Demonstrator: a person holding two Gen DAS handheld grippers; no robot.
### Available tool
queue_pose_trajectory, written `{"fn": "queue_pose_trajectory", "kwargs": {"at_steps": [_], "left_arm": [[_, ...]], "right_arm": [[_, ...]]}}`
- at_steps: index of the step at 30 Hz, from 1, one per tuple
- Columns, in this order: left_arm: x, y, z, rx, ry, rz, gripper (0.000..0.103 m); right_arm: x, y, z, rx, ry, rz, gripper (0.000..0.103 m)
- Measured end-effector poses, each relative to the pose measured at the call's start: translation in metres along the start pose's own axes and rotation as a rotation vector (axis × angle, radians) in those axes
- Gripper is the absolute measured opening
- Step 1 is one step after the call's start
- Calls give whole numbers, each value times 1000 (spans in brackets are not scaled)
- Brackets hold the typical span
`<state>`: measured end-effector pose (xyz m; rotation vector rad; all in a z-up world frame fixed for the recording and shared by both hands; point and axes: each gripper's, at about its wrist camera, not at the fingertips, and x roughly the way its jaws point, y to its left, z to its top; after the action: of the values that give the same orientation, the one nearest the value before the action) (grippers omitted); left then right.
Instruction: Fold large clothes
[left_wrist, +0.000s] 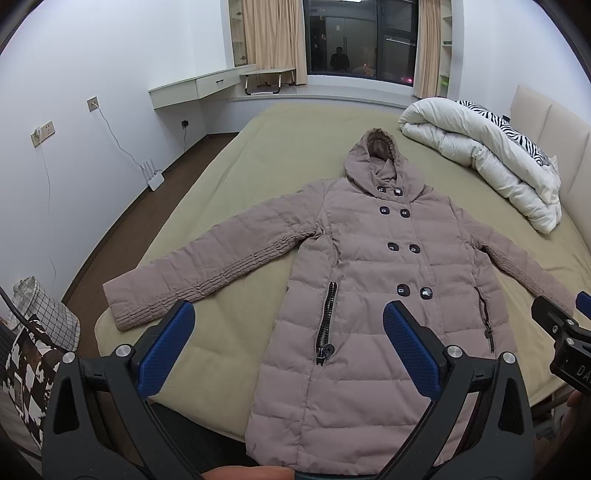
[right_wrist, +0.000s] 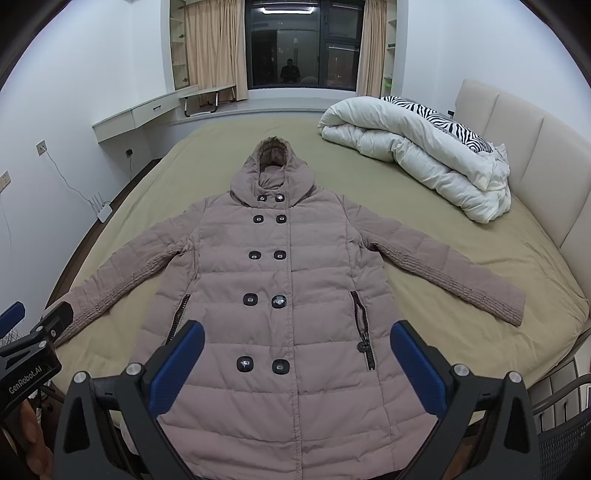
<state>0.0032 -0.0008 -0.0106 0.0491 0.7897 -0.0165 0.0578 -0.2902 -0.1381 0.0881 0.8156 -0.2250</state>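
A: Where the coat (right_wrist: 280, 295) reaches the near edge of the bed, its hem is cut off by the gripper bodies in both views. Noted.

B: Anything else hidden?

A: Its right cuff disappears behind the right gripper (left_wrist: 561, 310) at the edge of the left wrist view; the left cuff tucks behind the left gripper (right_wrist: 33, 314) in the other. Person reflected in the window (right_wrist: 301, 44), too small to make out.

B: Jaws?

A: Left gripper (left_wrist: 288, 347): blue pads wide apart, holding nothing, coat's left pocket zip between them. Right gripper (right_wrist: 297, 363): pads equally apart, empty, lowest button pair between them.

B: Coat position?

A: Flat, front up, buttoned, sleeves spread, hood pointing away beyond the jaws.

B: Surface, room?

A: Olive sheet on the bed (right_wrist: 461, 254). White duvet (right_wrist: 424, 155) rolled beyond and right of the jaws, against the padded headboard (right_wrist: 524, 133). Curtains (right_wrist: 218, 48) flank the window. Router (left_wrist: 155, 179) on the floor, far left.
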Motion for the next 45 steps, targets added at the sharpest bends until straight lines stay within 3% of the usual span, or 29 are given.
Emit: {"fn": "queue_pose_trajectory", "kwargs": {"at_steps": [45], "left_arm": [[10, 6, -8, 4, 15, 6, 103]], "right_arm": [[7, 3, -10, 0, 9, 0, 103]]}}
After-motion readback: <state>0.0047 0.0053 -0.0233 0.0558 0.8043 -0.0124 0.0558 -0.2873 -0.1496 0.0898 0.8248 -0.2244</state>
